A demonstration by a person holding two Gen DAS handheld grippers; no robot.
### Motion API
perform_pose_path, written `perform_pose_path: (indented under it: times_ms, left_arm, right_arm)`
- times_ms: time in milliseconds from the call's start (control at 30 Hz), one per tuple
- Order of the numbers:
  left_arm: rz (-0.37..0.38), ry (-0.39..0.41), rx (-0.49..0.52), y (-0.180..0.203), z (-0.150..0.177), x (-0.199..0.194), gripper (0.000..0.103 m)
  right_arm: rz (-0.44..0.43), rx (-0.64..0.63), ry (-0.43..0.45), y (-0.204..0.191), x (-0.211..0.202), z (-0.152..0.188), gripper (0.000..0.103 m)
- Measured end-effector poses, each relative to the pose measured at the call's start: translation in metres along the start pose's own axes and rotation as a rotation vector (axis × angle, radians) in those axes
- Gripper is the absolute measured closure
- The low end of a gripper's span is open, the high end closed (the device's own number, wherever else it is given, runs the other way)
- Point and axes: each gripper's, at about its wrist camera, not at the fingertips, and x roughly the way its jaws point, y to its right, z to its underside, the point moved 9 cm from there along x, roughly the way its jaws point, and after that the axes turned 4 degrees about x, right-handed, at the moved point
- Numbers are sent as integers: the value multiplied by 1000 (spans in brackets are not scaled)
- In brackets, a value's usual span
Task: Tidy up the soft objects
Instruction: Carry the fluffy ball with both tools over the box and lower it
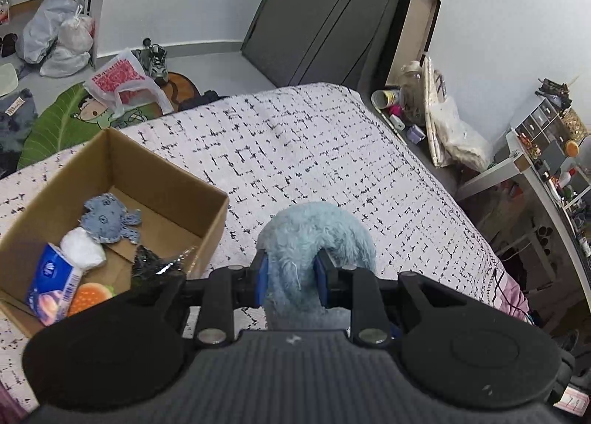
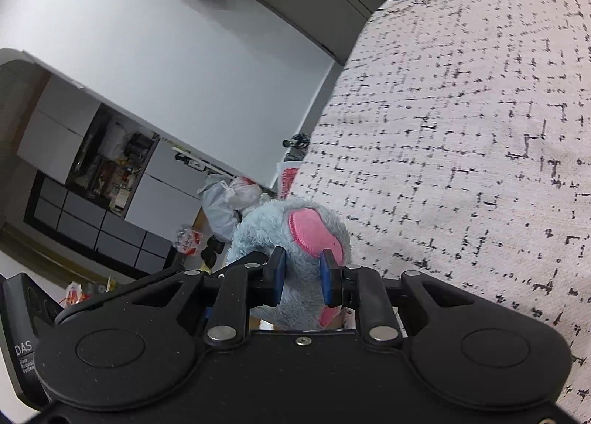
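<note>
Carrying a plush toy toward the cardboard box (image 1: 110, 180) is the step I judge to be in hand. In the left wrist view, my left gripper (image 1: 291, 281) is pinched nearly closed on a pale blue furry limb of the plush toy (image 1: 317, 232), which curls up above the blue pads, to the right of the box and clear of the bedspread (image 1: 332, 143). The box stands open on that spread and already holds a blue fabric toy (image 1: 109, 221), a white wad (image 1: 83, 248), a tissue pack (image 1: 55, 287) and a burger-shaped toy (image 1: 90, 298). Next I would need to swing the toy left over the box rim and let both grips go together, since one late release could drag the toy back out. Beyond the box, on the floor, lie plastic bags (image 1: 55, 32) and a green mat (image 1: 55, 121).

In the right wrist view, my right gripper (image 2: 303, 281) is likewise clamped nearly closed on grey-blue fur by a pink ear patch (image 2: 312, 233). The box is out of this view; the bedspread fills the right, a white wall (image 2: 166, 36) and shelving (image 2: 110, 161) the left.
</note>
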Motion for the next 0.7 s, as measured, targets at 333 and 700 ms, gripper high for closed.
perform_pose_path:
  times_ms: [333, 700]
  left_arm:
    - [3, 27, -12, -22, -5, -27, 78]
    - [-13, 51, -27, -59, -12, -49, 78]
  right_arm:
    - [-38, -56, 3, -28, 1, 17, 83]
    - [-76, -135, -7, -59, 15, 46, 83]
